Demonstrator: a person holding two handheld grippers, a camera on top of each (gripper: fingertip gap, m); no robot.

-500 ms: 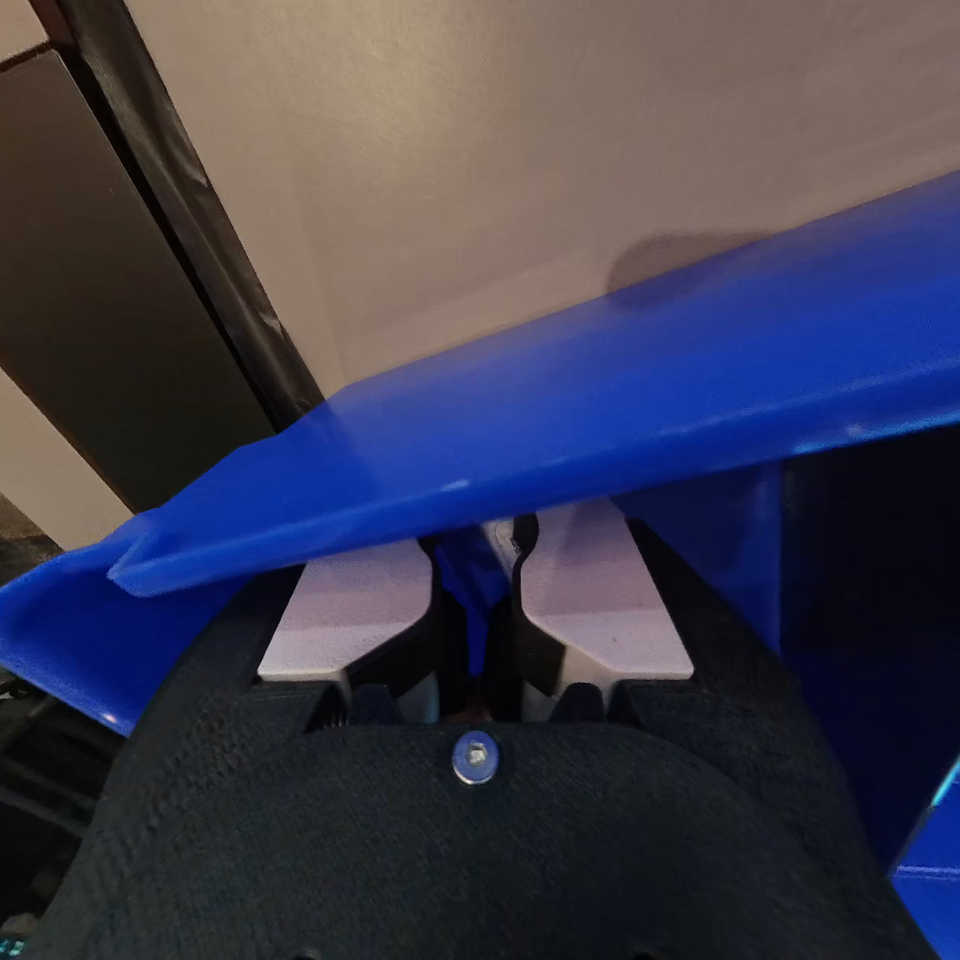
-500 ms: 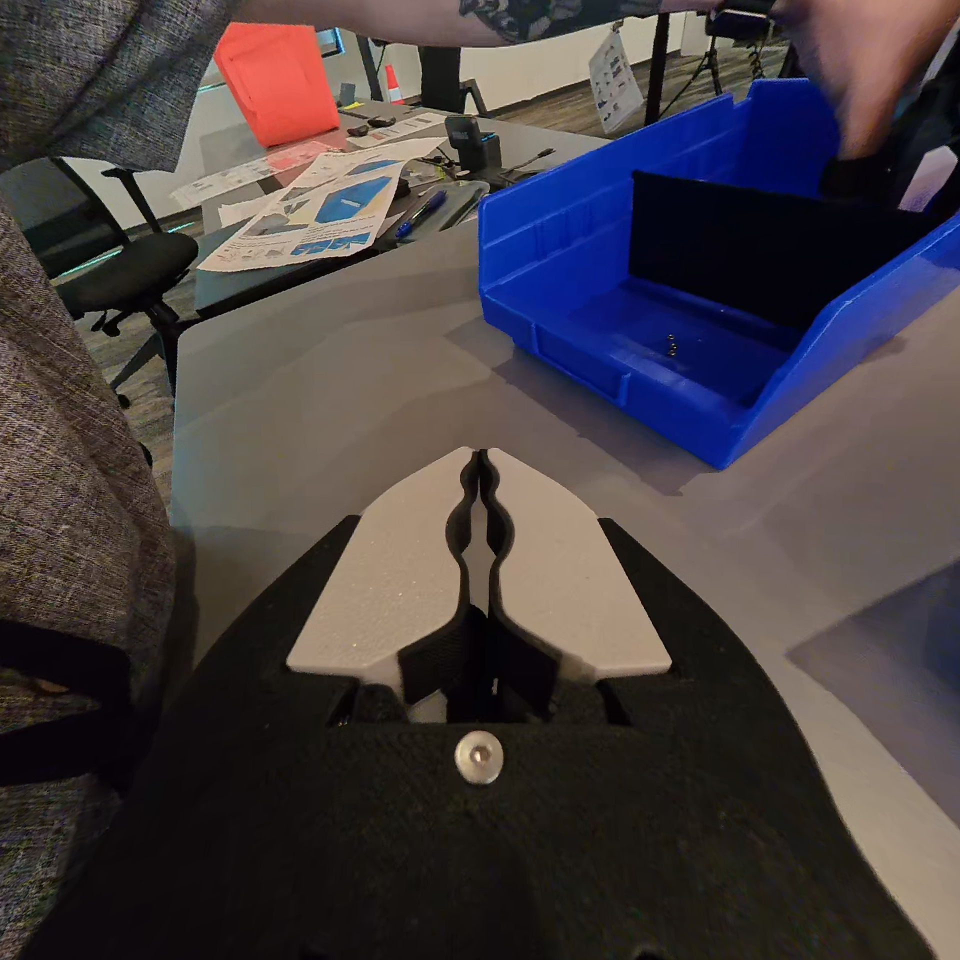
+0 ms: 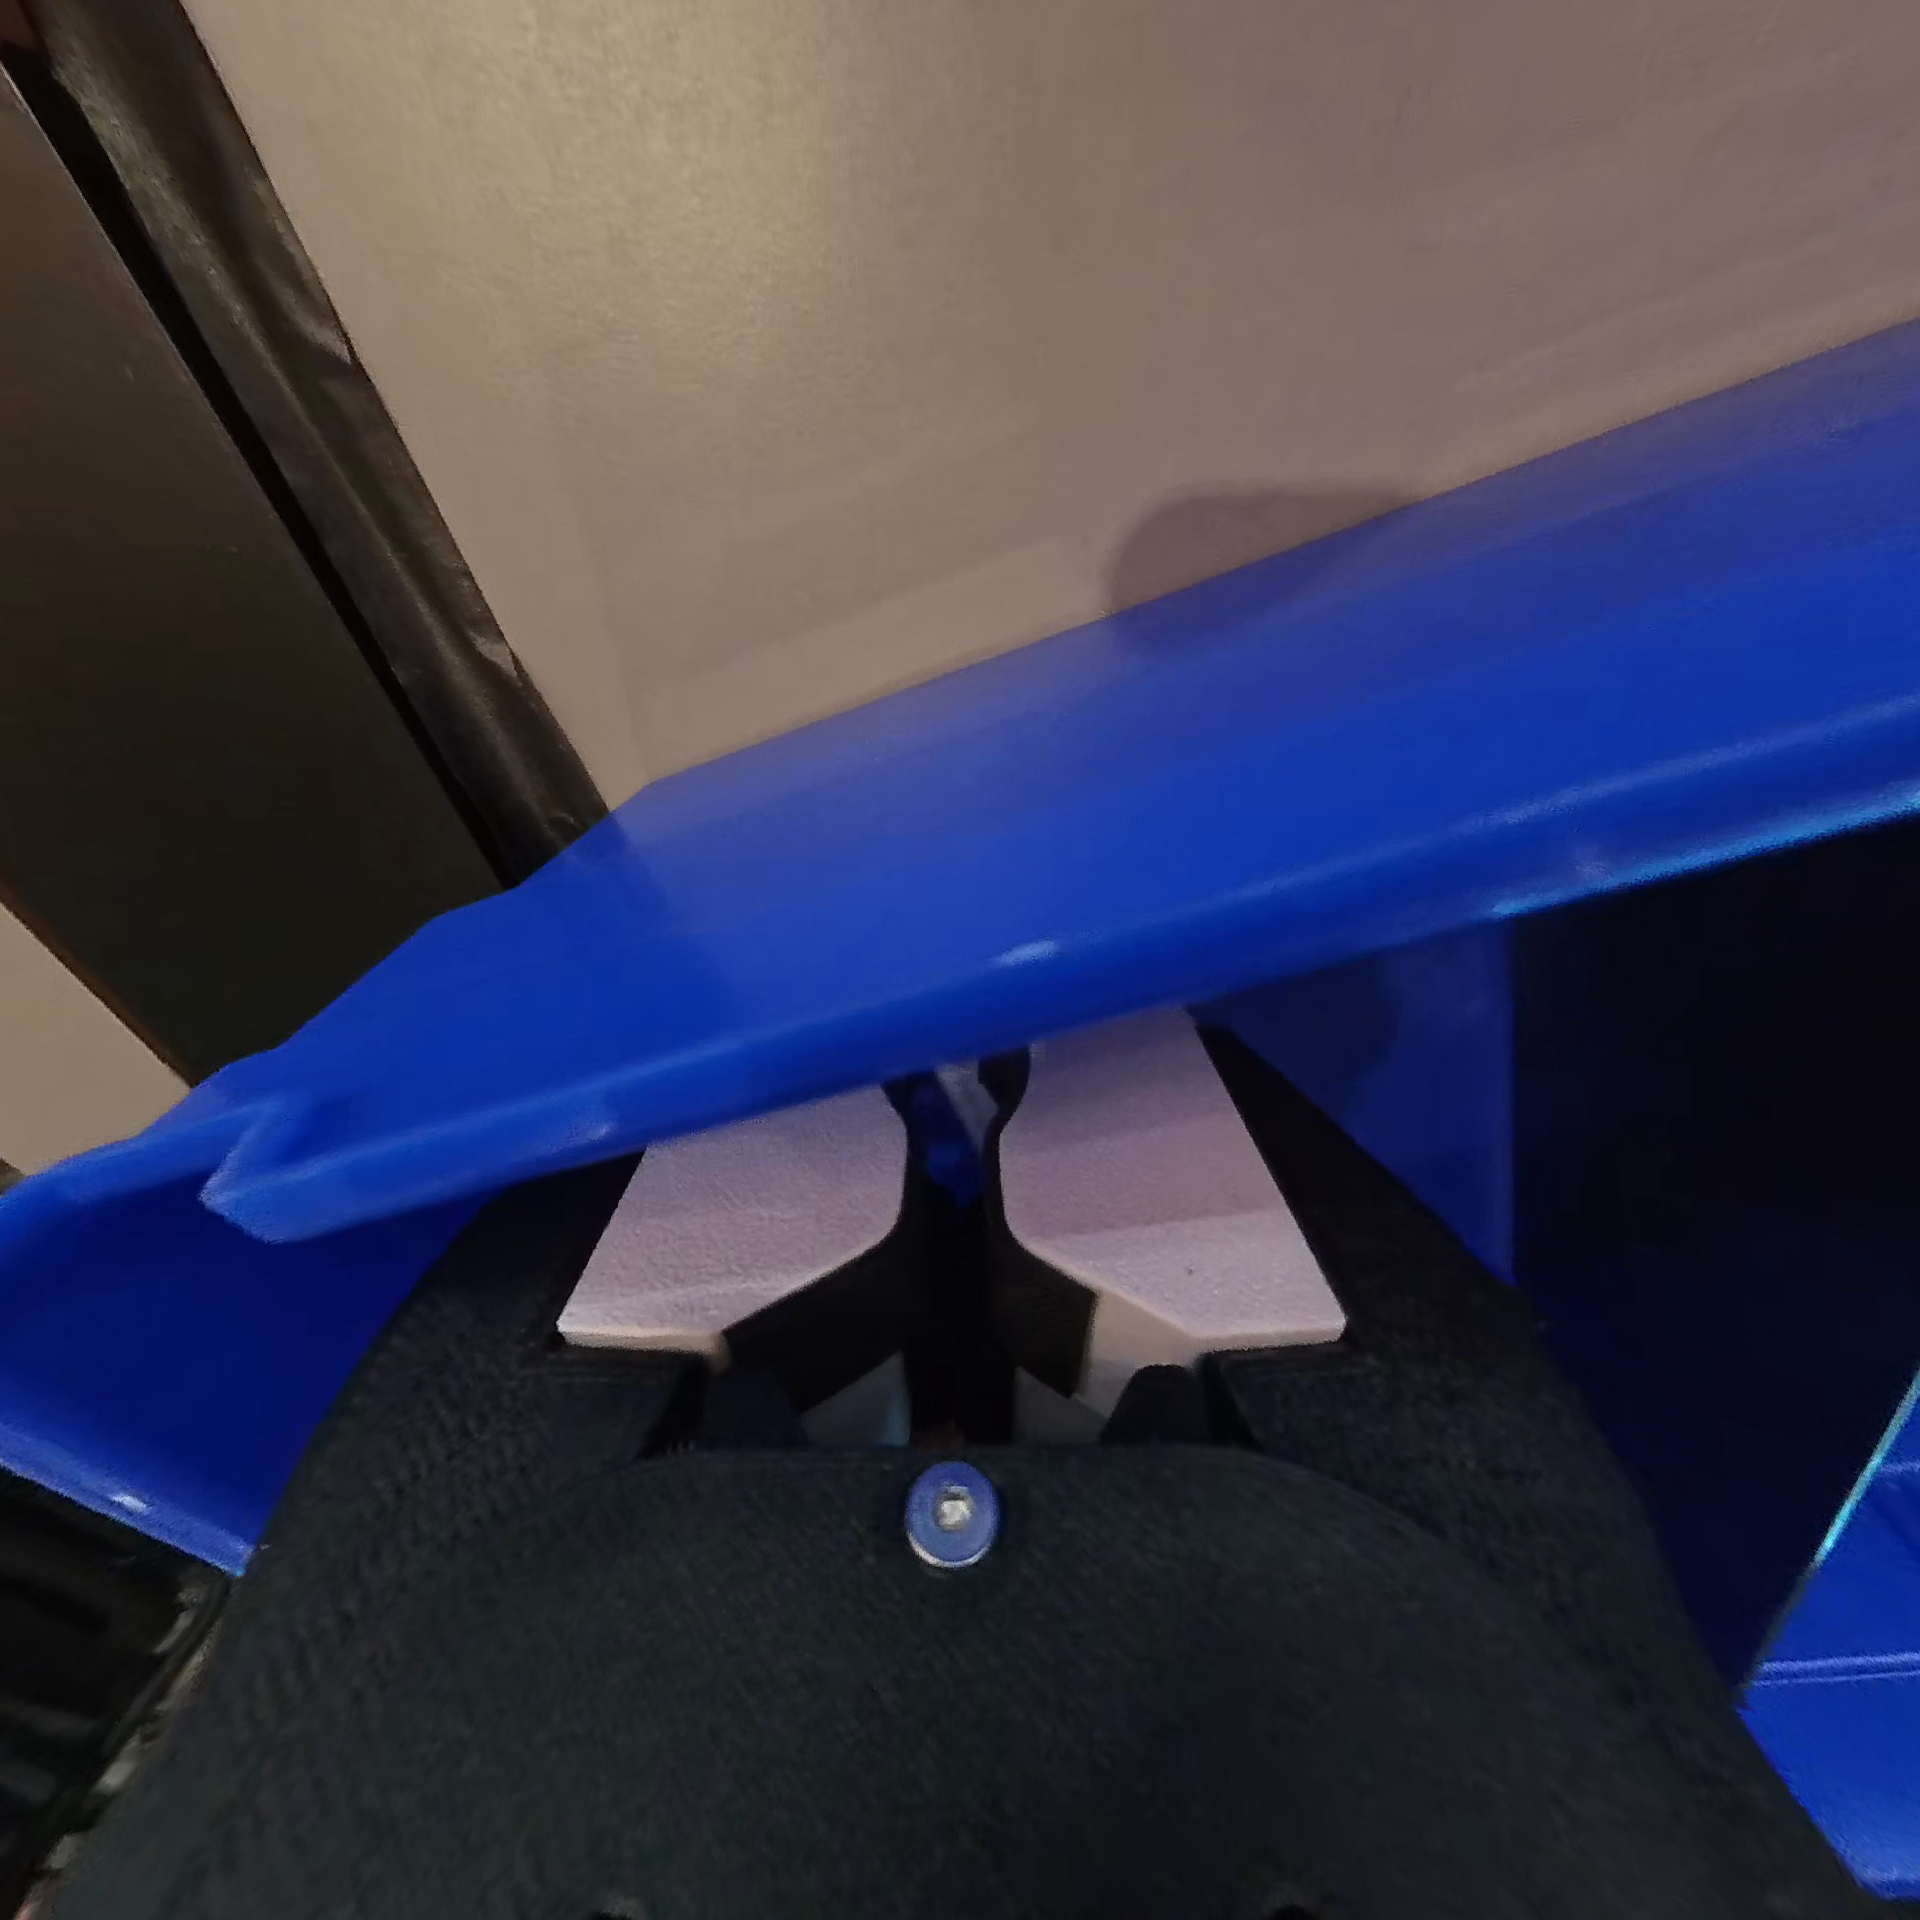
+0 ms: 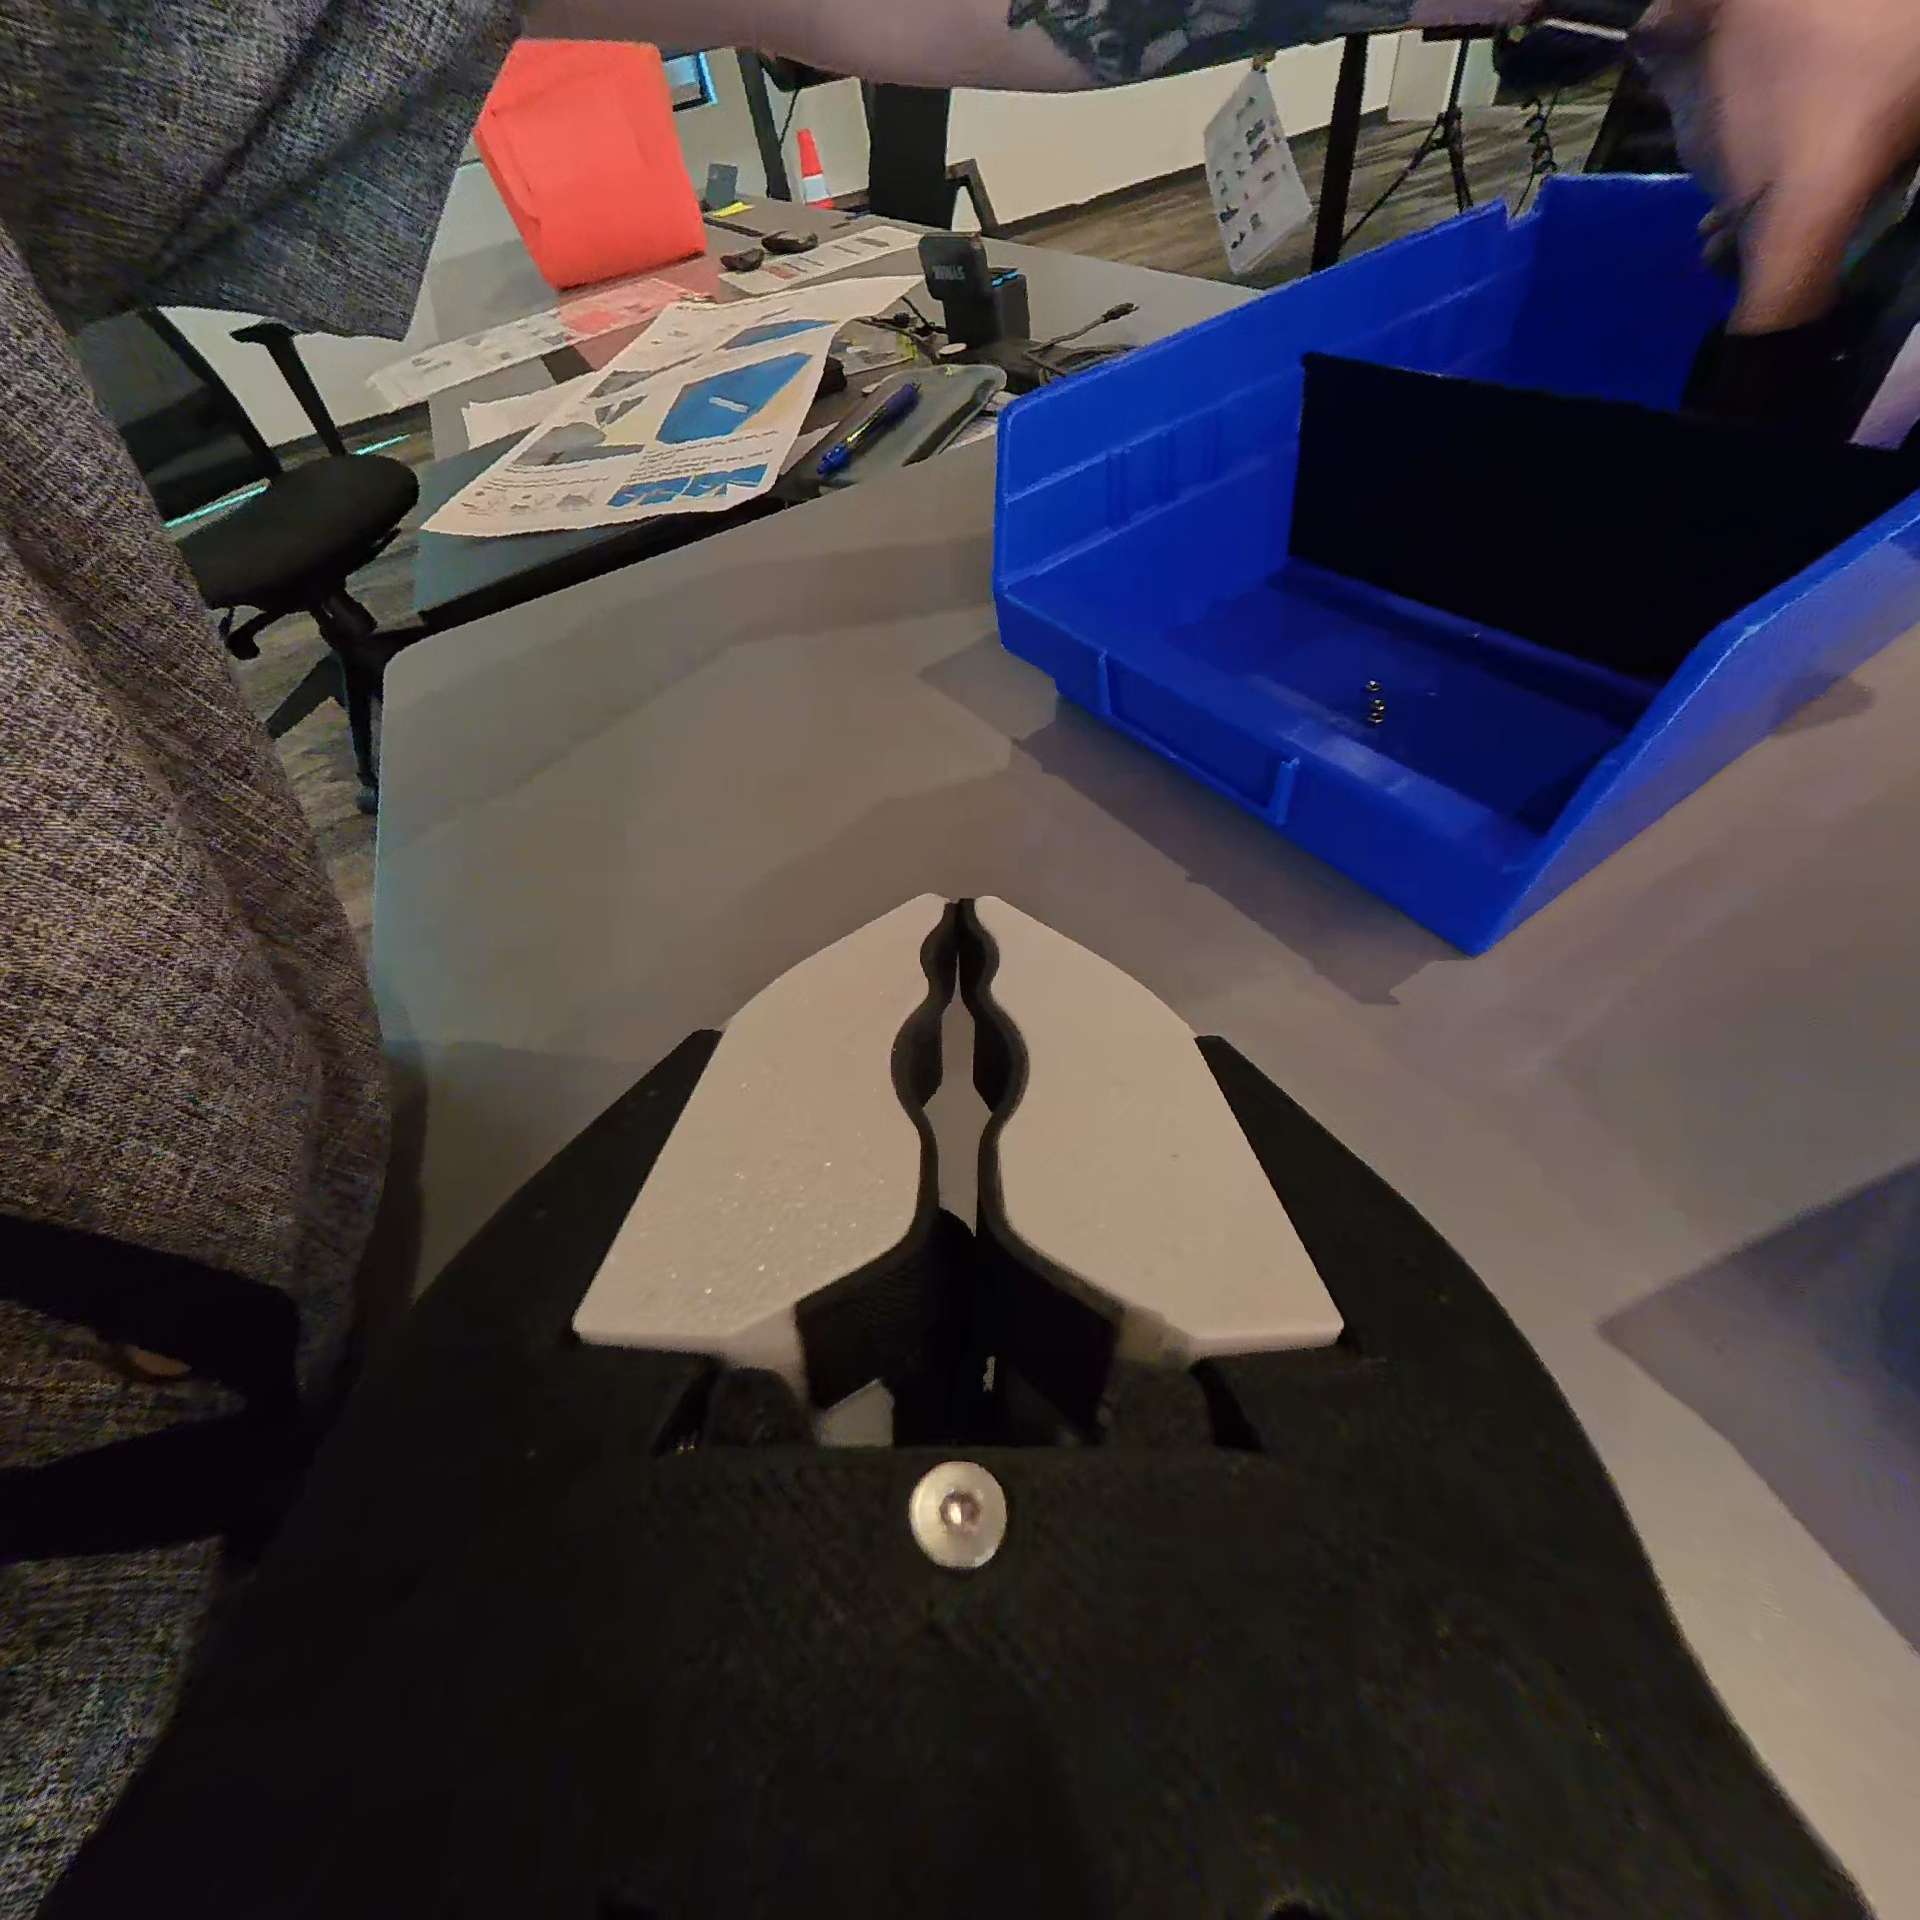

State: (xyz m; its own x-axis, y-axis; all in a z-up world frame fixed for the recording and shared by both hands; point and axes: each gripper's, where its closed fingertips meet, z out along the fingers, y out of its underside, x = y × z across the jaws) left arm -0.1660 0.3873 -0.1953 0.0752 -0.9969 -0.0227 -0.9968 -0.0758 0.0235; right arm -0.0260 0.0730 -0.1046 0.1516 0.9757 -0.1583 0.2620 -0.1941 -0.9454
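Grey table (image 4: 727,748): one blue bin (image 4: 1351,790); left claw (image 3: 951,1101) grips its wall; right claw (image 4: 961,904) closed, empty.

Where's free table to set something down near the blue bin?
Bare grey table between the right gripper and the blue bin, running left to the table edge. Crowded: far desk with printed sheets and pen; the bin's back end, where the left gripper grips its wall.

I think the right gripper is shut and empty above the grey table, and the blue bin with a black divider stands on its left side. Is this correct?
Not quite: the blue bin stands to the right of the right gripper, not the left, as the right wrist view shows. The rest holds: the fingers are shut on nothing above the grey table, and the black divider stands inside the bin.
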